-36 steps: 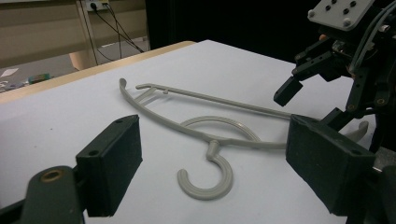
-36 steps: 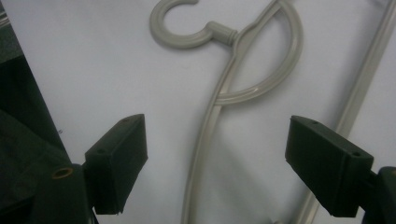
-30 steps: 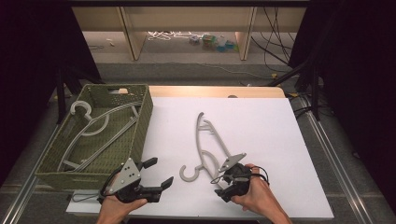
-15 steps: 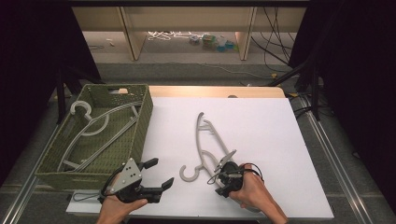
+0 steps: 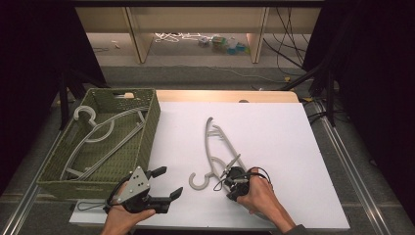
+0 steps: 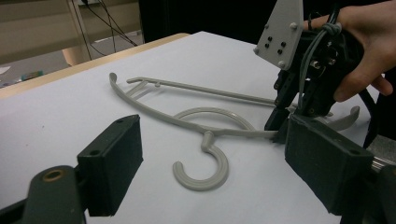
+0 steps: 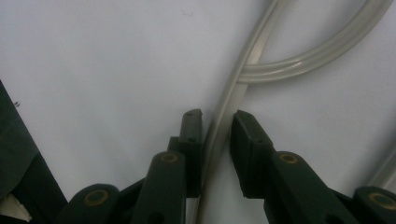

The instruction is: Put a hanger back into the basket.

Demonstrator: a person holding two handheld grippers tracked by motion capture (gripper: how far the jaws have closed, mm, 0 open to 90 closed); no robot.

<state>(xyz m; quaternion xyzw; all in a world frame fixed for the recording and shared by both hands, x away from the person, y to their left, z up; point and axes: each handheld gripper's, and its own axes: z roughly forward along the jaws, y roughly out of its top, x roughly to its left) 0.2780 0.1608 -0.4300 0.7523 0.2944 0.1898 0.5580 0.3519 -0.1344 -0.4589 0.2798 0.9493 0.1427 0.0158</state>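
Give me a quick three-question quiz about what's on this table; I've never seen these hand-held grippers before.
1. True or false: the left gripper has a hanger between its fingers.
2. The green woven basket holds: A) hangers B) cables C) nothing.
3. What does the right gripper clasp?
Key: 1 false, its fingers stand open, empty. 2 A. 3 The grey hanger on the white table, by one arm; its fingers have just been closing on it.

Bright overhead light on the white table [image 5: 274, 127], dark surroundings (close jaws slightly soft).
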